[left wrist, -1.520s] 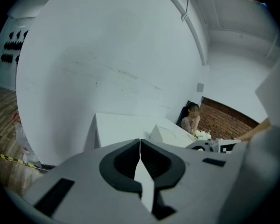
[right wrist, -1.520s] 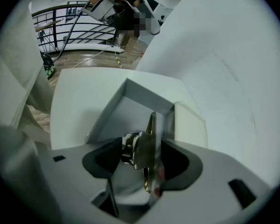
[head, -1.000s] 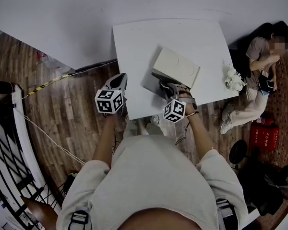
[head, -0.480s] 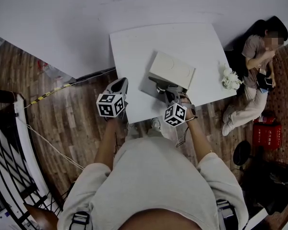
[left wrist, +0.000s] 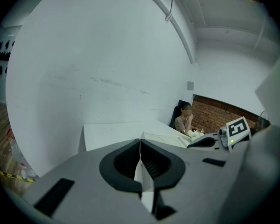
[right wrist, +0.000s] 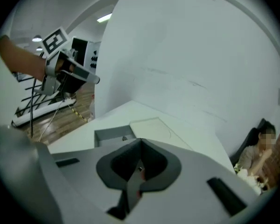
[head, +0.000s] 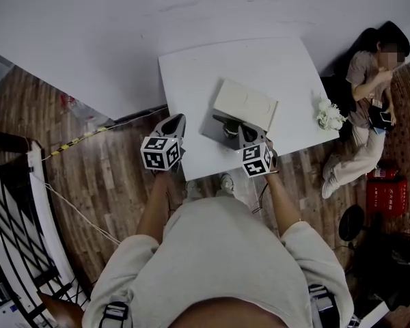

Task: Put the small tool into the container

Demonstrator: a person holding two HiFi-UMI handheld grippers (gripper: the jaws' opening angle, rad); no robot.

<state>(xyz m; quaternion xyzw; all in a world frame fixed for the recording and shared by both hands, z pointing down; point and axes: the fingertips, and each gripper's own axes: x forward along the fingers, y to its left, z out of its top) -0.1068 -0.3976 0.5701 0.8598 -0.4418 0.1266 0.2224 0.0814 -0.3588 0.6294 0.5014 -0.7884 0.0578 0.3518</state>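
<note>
Tool (right wrist: 140, 171), seemingly the thin red-edged sliver pinched in the right gripper's (right wrist: 140, 148) closed jaws, hangs just nearer than the open container (right wrist: 105, 133); left gripper (left wrist: 140, 146), farther left, is closed and empty.

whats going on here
A person stands at a table with a gripper in each hand. The right gripper, jaws shut, hangs at an open grey container next to a white box. A small dark thing, likely the tool, lies in the container. The left gripper, also shut, waits by the table's left edge.
</note>
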